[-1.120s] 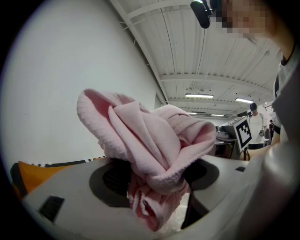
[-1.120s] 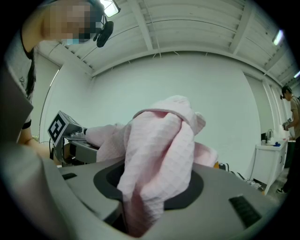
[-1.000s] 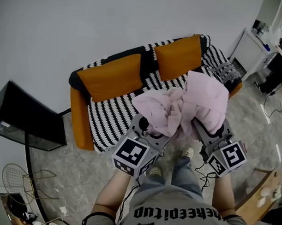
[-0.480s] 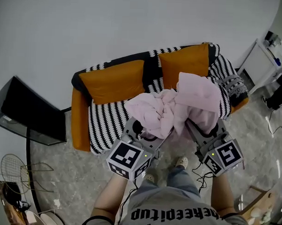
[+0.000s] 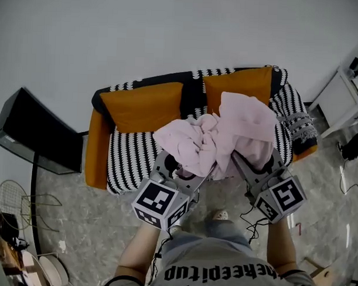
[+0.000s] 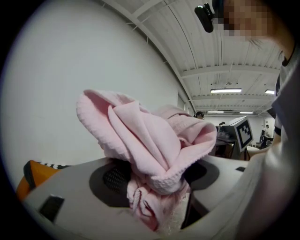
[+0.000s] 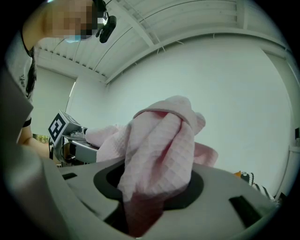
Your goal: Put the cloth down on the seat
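Note:
A bunched pink cloth [image 5: 217, 138] hangs in the air between both grippers, in front of and above the sofa seat [image 5: 137, 155], which is covered in a black-and-white striped throw. My left gripper [image 5: 187, 169] is shut on the cloth's left bundle [image 6: 150, 150]. My right gripper [image 5: 248, 162] is shut on its right fold [image 7: 159, 154]. Both grippers tilt upward; their views look at the wall and ceiling, and the cloth covers their fingertips. Two orange cushions [image 5: 142, 106] lean on the sofa's backrest.
A black screen [image 5: 32, 140] on a stand is left of the sofa. A white table [image 5: 350, 95] stands at the right. A racket [image 5: 13, 201] and a bowl [image 5: 45, 270] lie on the marble floor at the lower left. The person's feet are just before the sofa.
The view has shifted: the sofa sits lower and more centred under the cloth. Both grippers keep their hold, and the cloth has sunk slightly towards the seat.

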Demonstrator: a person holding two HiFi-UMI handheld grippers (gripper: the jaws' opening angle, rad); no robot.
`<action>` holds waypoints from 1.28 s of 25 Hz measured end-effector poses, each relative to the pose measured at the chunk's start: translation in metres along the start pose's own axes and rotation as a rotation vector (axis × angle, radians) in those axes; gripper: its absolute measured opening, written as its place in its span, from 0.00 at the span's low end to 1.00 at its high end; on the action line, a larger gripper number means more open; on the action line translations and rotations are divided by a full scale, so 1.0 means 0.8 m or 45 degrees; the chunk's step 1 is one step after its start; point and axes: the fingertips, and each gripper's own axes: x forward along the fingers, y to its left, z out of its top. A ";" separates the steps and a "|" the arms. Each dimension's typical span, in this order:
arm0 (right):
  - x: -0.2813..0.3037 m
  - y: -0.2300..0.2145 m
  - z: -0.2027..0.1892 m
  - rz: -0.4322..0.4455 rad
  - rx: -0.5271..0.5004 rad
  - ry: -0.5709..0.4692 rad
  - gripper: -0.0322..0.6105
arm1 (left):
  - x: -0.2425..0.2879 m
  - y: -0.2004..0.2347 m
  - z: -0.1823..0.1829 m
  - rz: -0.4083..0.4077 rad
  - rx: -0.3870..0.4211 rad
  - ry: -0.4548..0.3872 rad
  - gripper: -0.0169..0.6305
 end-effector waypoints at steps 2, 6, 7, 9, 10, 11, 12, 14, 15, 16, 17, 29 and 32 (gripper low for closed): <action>0.001 -0.002 0.000 0.019 -0.005 0.000 0.35 | 0.001 0.000 0.000 0.021 -0.002 -0.006 0.55; 0.006 -0.005 -0.001 0.060 -0.015 0.004 0.35 | 0.002 0.001 -0.001 0.061 -0.013 -0.013 0.55; 0.007 -0.005 -0.001 0.069 -0.016 0.005 0.35 | 0.002 0.002 -0.002 0.071 -0.016 -0.013 0.55; 0.009 -0.008 -0.003 0.089 -0.016 0.006 0.35 | 0.005 0.002 -0.003 0.092 -0.019 -0.016 0.55; 0.008 -0.012 -0.004 0.101 -0.015 0.006 0.35 | 0.008 0.000 -0.003 0.104 -0.020 -0.017 0.55; 0.007 -0.020 -0.004 0.114 -0.015 0.006 0.35 | 0.016 -0.003 -0.003 0.116 -0.022 -0.017 0.55; 0.005 -0.032 -0.005 0.128 -0.014 0.006 0.35 | 0.027 -0.007 -0.002 0.128 -0.025 -0.017 0.55; -0.002 -0.064 -0.009 0.152 -0.011 0.006 0.35 | 0.056 -0.020 -0.001 0.151 -0.028 -0.011 0.55; -0.007 -0.081 -0.012 0.162 -0.008 0.006 0.35 | 0.072 -0.027 -0.002 0.164 -0.028 -0.008 0.55; -0.010 -0.096 -0.015 0.173 -0.004 0.005 0.35 | 0.086 -0.033 -0.003 0.176 -0.028 -0.003 0.55; -0.012 -0.107 -0.019 0.183 0.001 0.004 0.35 | 0.097 -0.037 -0.004 0.188 -0.027 0.001 0.55; 0.008 -0.138 -0.038 0.220 0.033 0.018 0.35 | 0.130 -0.024 -0.017 0.229 -0.046 0.047 0.55; 0.019 -0.145 -0.041 0.215 0.032 0.029 0.35 | 0.140 -0.014 -0.020 0.220 -0.058 0.054 0.55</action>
